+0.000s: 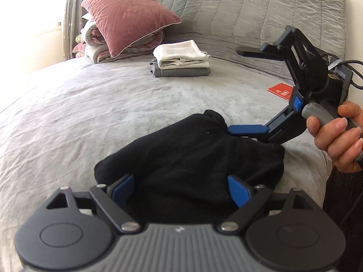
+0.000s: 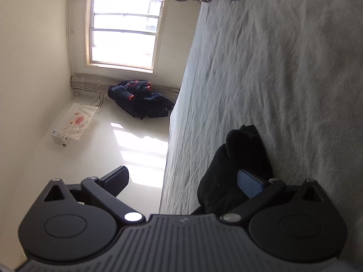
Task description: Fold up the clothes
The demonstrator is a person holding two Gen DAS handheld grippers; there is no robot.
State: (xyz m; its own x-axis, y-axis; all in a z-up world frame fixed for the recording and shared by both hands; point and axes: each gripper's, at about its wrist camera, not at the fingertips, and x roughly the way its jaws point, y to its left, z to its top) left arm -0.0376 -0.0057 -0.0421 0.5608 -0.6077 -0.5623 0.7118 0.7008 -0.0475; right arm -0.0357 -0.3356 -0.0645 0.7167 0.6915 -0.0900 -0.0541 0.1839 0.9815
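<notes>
Two grippers: both are out over a grey bed (image 1: 68, 104), each held by a person.
Window (image 2: 123, 31): bright, on the far wall in the right wrist view.
Pillow (image 1: 127, 15): pink, leaning on a rolled quilt (image 1: 95, 45) at the far left of the bed.
Stack (image 1: 181, 61): folded clothes, white on top of grey, near the headboard (image 1: 249, 11) and well apart from the black cloth.
Dark heap (image 2: 140, 99): more clothes on the floor (image 2: 136, 149) under the window.
Left gripper (image 1: 182, 190): low and close to the camera. Its jaws are spread wide, one blue pad on each side of the near end of the black cloth. The pads do not pinch it.
Black cloth (image 1: 192, 149): a soft lump near the front edge of the bed, between the two grippers.
Right gripper (image 1: 247, 90): turned on its side, so one finger is up high and one is down low. Its jaws are wide open. The low blue pad (image 1: 246, 129) rests just on the far edge of the black cloth.
Hand (image 1: 338, 136): wraps the grey handle of the right gripper at the right edge.
Red card (image 1: 280, 91): flat on the bed behind the right gripper.
</notes>
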